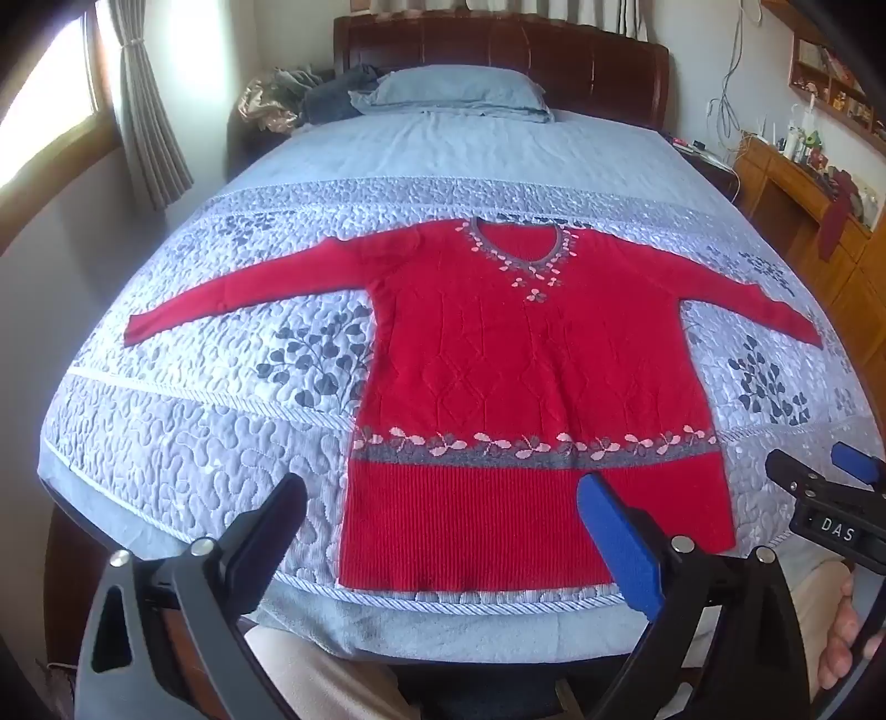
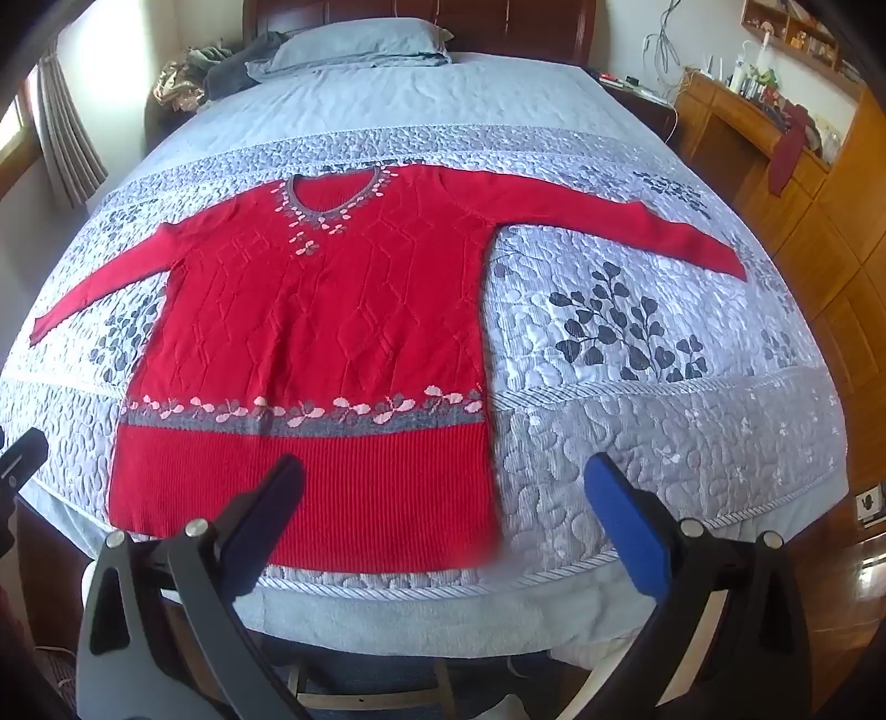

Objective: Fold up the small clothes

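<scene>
Black and blue fingers frame the bottom of both views: your left claw stands wide and released, hovering above the near hem of the sweater, with nothing between its fingers, and your right claw is spread just as wide and empty, one finger over the sweater's ribbed hem and the other over the bare quilt beside it. In the left view the right claw's tips show at the far right edge, apart from the cloth, with part of your hand below them. Beyond the fingers, the red sweater lies flat and face up on the quilted bedspread, hem toward you near the foot edge of the bed, both sleeves stretched out to the sides, its grey collar pointing away. Farther back a blue pillow rests against the dark headboard, with bundled cloth beside it
</scene>
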`<control>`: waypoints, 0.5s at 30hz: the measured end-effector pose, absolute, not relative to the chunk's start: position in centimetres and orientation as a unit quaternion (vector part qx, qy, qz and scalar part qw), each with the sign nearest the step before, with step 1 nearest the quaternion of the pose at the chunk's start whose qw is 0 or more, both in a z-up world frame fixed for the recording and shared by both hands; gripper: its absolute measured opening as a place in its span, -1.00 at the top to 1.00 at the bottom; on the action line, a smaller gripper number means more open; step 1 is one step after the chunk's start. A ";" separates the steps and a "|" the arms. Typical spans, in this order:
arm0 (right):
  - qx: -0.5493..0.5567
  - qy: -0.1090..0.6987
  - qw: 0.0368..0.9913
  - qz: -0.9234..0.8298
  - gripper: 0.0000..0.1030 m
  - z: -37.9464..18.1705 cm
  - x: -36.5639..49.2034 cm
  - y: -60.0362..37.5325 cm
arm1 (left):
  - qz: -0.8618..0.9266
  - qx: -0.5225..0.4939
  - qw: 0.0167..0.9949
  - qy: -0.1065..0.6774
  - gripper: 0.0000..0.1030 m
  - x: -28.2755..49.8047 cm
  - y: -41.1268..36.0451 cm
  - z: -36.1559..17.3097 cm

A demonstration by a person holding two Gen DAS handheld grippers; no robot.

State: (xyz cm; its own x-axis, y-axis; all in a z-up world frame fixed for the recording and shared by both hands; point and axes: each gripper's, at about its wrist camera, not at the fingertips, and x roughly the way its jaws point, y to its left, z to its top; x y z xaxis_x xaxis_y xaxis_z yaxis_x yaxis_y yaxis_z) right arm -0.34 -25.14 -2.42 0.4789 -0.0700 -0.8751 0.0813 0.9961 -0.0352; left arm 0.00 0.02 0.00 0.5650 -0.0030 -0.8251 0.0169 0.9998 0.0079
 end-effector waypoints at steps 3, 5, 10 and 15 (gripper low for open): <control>0.008 0.507 0.861 -0.042 -0.95 -2.2 -0.5 -25.1 | -0.005 0.015 0.884 0.466 -0.92 0.1 -0.2 0.0; 0.009 0.507 0.861 -0.041 -0.95 -2.1 -0.5 -25.1 | -0.007 0.014 0.884 0.467 -0.92 -0.2 0.4 0.5; 0.014 0.507 0.861 -0.039 -0.95 -1.0 -0.1 -25.1 | -0.008 0.014 0.885 0.465 -0.92 0.5 0.7 1.1; 0.011 0.500 0.865 -0.040 -0.95 -1.2 0.2 -25.1 | -0.003 0.018 0.886 0.464 -0.93 0.8 0.0 0.8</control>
